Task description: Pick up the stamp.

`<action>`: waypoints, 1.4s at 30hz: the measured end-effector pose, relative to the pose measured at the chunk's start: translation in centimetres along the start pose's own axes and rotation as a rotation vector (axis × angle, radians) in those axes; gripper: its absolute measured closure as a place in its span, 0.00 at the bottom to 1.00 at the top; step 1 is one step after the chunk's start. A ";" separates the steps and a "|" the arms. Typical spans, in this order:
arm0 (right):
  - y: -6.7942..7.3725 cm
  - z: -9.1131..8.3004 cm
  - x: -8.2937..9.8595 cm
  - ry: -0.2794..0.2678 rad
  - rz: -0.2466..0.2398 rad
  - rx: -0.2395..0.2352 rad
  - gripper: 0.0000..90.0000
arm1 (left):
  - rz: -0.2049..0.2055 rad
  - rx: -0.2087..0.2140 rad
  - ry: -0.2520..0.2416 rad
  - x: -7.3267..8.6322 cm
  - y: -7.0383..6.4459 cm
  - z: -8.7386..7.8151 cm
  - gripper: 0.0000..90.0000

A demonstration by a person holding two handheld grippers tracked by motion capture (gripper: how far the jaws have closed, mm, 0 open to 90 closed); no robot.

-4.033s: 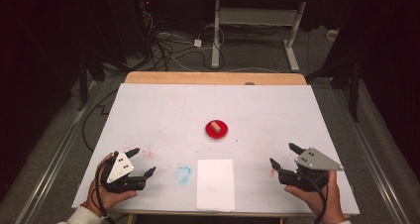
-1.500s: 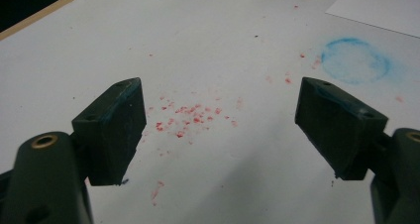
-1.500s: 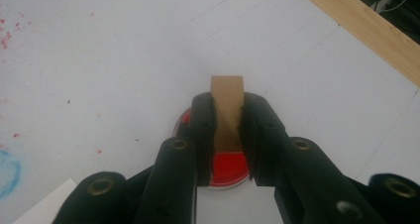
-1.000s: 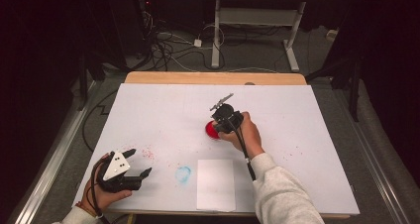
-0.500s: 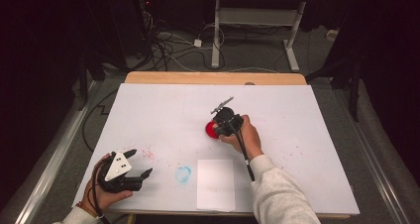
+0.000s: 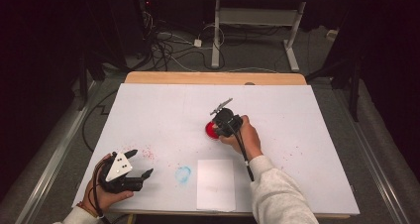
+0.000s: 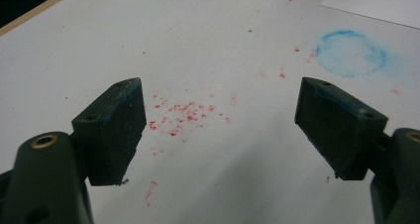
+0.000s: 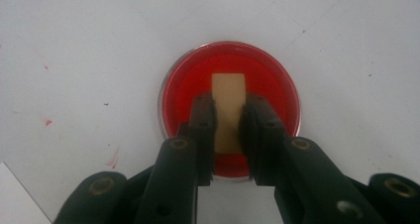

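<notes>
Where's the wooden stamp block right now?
In the right gripper view, the wooden block sits clamped in the right hand-held gripper, over the red ink pad, near the table's centre.

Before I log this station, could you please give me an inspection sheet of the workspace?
Surface: white table, red specks and a blue smudge.
Job's things: red dish holding a tan wooden block; white paper sheet at the near edge.
Clutter: nothing seen.
Grippers: right hand-held gripper shut on the block over the dish; left hand-held gripper open, holding nothing.
Cables: tangle on the floor beyond the table.
Surroundings: dark room, desk legs.
</notes>
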State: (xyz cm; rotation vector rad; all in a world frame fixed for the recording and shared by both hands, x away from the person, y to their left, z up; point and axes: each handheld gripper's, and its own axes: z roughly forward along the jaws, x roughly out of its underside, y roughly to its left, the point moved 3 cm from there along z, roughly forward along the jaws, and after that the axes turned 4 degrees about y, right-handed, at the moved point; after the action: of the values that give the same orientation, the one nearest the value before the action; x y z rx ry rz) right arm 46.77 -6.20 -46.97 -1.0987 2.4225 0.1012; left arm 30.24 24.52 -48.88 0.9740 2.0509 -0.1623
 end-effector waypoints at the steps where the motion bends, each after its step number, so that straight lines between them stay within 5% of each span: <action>1: 0.0 0.0 0.0 0.000 0.001 -0.001 0.85 | 0.002 -0.001 0.001 0.0 0.0 0.0 0.21; 11: -0.2 0.1 0.2 -0.013 0.039 -0.029 0.85 | 0.009 0.006 -0.002 -0.1 -0.2 0.0 0.21; 19: -0.3 -0.3 -0.2 -0.007 0.010 0.017 0.85 | -0.012 0.008 0.003 0.1 -0.1 0.0 0.21; 34: -0.8 -7.4 -2.4 -0.175 0.006 0.018 0.85 | -0.007 0.010 0.006 0.0 -0.2 -0.1 0.21; 42: -0.5 -5.7 -2.1 -0.142 0.005 0.004 0.85 | -0.007 0.011 0.008 0.1 -0.2 0.0 0.21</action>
State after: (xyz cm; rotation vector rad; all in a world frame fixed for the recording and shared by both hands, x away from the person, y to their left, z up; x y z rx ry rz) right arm 46.04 -6.57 -40.90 -1.0468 2.2985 0.1707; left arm 30.08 24.46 -48.95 0.9759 2.0632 -0.1742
